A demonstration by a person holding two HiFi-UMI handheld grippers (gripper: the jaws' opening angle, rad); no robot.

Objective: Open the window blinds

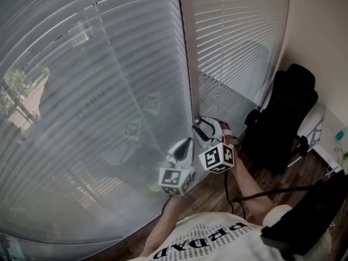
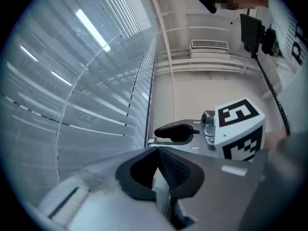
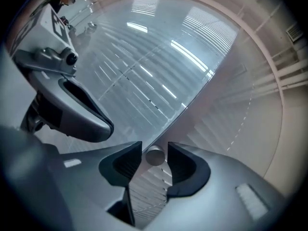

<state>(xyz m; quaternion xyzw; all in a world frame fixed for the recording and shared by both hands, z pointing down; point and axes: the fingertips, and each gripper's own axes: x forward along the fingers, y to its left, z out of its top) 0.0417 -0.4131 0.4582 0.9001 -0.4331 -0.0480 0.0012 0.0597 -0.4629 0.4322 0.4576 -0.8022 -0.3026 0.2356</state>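
Where blinds (image 1: 98,91) hang, a chair (image 1: 283,124) stands.

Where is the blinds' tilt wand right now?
In the right gripper view, the wand shows its round tip low at centre, between the right gripper's parted jaws, with the closed blinds behind it.

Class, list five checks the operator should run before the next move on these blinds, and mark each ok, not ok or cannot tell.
1. Wand between the pads of the right gripper: ok.
2. Pads pressing the wand: not ok; the jaws stand apart from it.
3. Left gripper shut and off the wand: ok.
4. Slats turned open: not ok; they lie closed.
5. Black chair apart from both grippers: ok.
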